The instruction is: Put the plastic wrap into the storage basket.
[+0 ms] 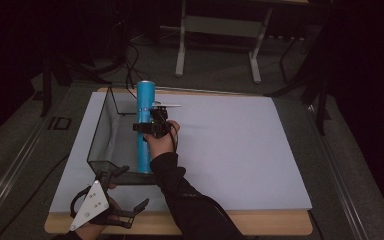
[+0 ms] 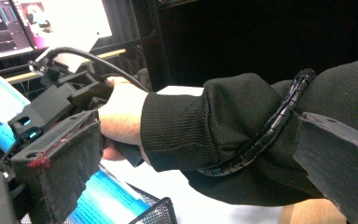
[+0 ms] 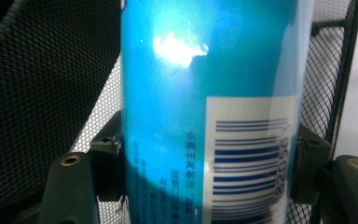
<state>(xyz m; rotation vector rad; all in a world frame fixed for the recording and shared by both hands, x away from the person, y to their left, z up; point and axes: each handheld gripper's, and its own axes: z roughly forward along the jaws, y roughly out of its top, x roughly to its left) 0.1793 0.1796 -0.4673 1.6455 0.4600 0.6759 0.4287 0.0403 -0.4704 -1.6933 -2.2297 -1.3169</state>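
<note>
A tall blue can with a barcode label stands tilted inside the right end of a black mesh basket. My right gripper is shut on its middle; in the right gripper view the two pads press the blue can from both sides, with the basket mesh behind. My left gripper stands open at the basket's near corner, close to the table's front edge. Between its wide jaws, the left gripper view shows the person's right sleeve farther off, and the can at the lower left.
The basket sits at the left of a white mat on a wooden table. Behind the table stand the legs of a desk on a dark floor. A lit screen glows in the background.
</note>
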